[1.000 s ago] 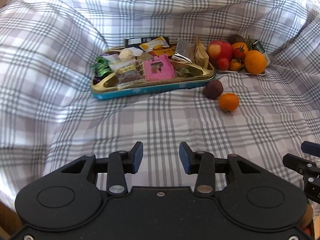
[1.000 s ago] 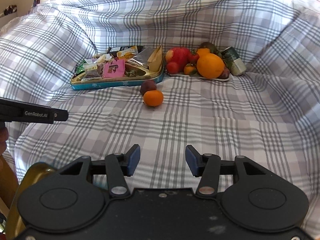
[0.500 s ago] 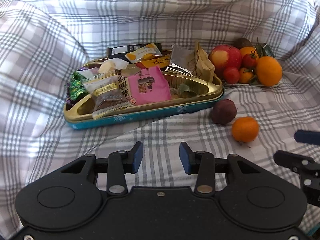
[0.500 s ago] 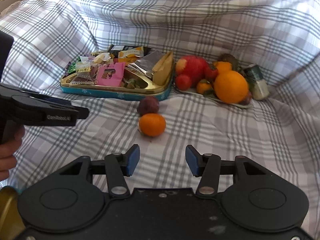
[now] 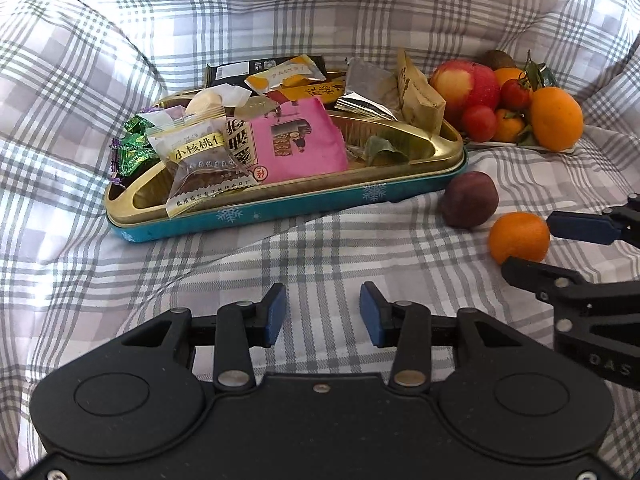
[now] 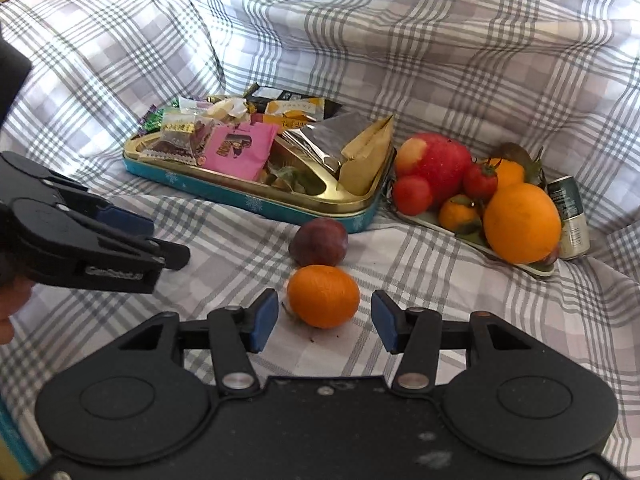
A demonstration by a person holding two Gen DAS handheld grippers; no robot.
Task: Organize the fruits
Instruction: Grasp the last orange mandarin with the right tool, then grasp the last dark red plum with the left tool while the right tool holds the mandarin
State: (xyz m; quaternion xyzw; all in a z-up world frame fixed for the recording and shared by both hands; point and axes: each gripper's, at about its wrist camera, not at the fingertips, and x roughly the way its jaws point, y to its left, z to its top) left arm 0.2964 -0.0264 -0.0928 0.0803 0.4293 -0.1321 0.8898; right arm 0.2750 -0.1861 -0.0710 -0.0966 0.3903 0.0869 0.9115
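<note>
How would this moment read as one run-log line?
right gripper: open, straddling mandarin, untouched | left gripper: opening, empty | plum: loose on cloth beside snack tin

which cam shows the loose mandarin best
The right wrist view: the loose mandarin sits whole and centred between the right hand-held gripper fingers, which do not touch it. The left wrist view shows it far right, its lower edge partly hidden by that gripper.

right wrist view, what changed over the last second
Both tongs came in toward the fruit. The right tongs now flank the loose mandarin, pads not yet touching. The left tongs are opening, with nothing between them. The mandarin, plum, snack tin and fruit plate did not move.
</note>
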